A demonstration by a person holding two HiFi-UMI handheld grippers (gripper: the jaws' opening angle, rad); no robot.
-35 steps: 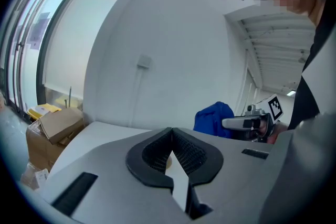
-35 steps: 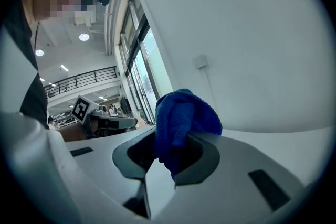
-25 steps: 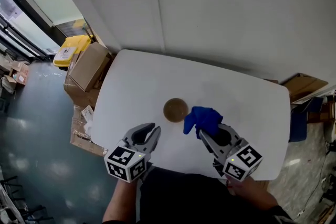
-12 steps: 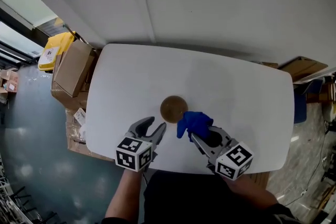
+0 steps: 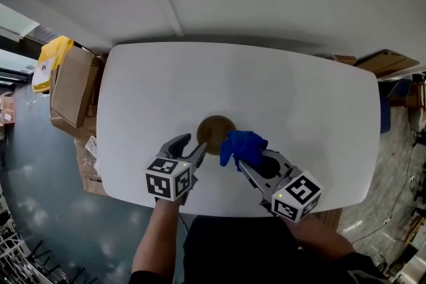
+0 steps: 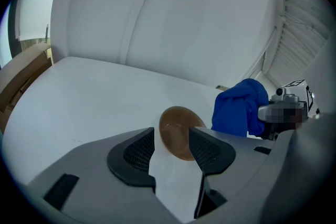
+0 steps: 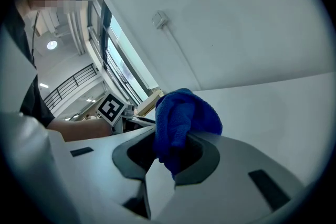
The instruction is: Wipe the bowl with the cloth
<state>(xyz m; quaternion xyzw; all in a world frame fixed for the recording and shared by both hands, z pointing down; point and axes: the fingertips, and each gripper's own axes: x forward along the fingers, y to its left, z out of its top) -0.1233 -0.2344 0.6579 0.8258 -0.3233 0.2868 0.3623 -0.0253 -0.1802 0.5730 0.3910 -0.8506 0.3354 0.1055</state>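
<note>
- Your left gripper (image 5: 193, 143) is empty and its jaws are opening, already spread wide. In the left gripper view (image 6: 172, 135) the pads press on nothing.
- The brown bowl (image 5: 215, 134) stands upright on the white table (image 5: 299, 103), a little nearer your edge than the middle. It lies at about 1 o'clock from the left gripper's tips, right up against them. In the left gripper view, the bowl (image 6: 177, 128) fills the gap between the tips, its right side hidden behind the right-hand jaw. You cannot tell whether a tip touches the rim.
- Your right gripper (image 5: 254, 160) is clamped on the blue cloth (image 5: 243, 145). The bunched cloth (image 7: 181, 122) stands up from between the jaws (image 7: 176, 147).
- The cloth hangs at the bowl's 4 o'clock, meeting its rim in the head view. The right gripper lies behind it, towards 5 o'clock.
- From the left gripper, the cloth (image 6: 240, 107) shows at 2 o'clock, just beyond the bowl.
</note>
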